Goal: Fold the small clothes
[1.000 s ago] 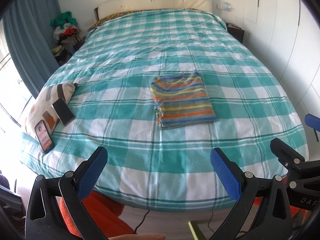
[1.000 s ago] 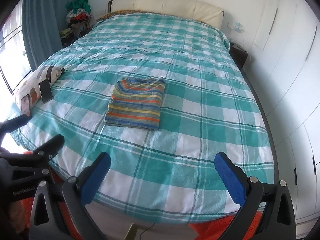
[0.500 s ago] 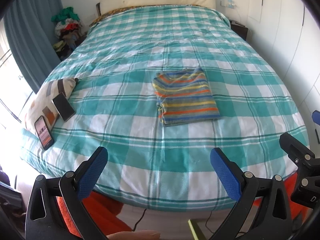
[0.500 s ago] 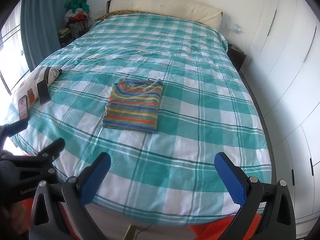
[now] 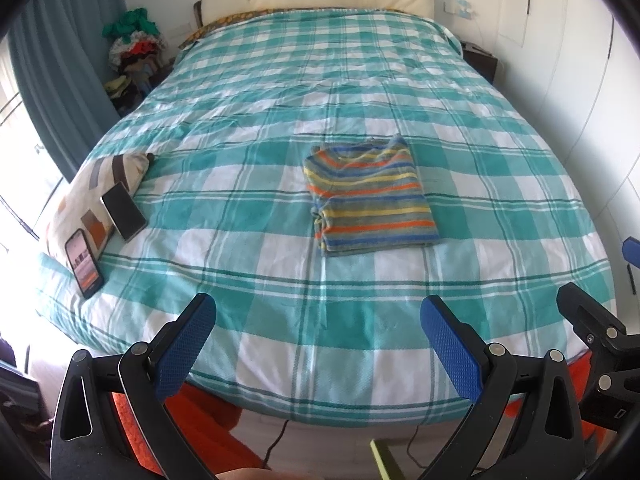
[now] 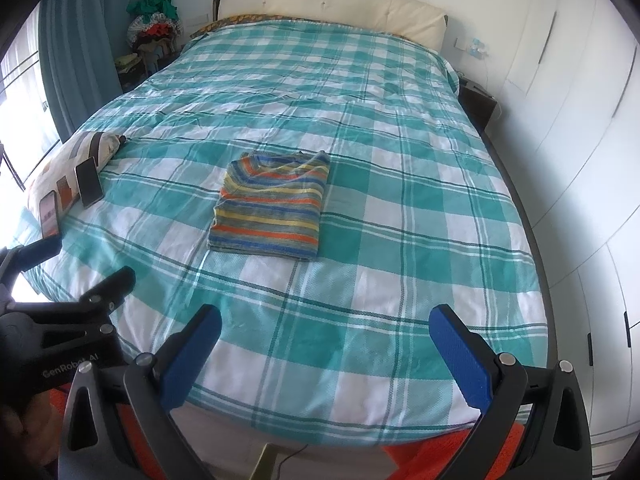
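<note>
A small striped garment (image 5: 370,196) lies folded into a neat rectangle in the middle of the bed; it also shows in the right wrist view (image 6: 272,208). My left gripper (image 5: 320,344) is open and empty, held back over the foot edge of the bed, well short of the garment. My right gripper (image 6: 328,356) is open and empty too, at the foot edge to the right of the left one. Each gripper shows at the edge of the other's view.
The bed has a teal and white checked cover (image 5: 360,92). A patterned cushion (image 5: 96,192) with two phones (image 5: 124,212) on it sits at the left edge. A clothes pile (image 5: 136,52) stands by the curtain. White wardrobes (image 6: 592,120) line the right side.
Both grippers have drawn back and up a little from the bed, so the folded garment sits slightly lower and farther in view. The garment itself has not moved.
</note>
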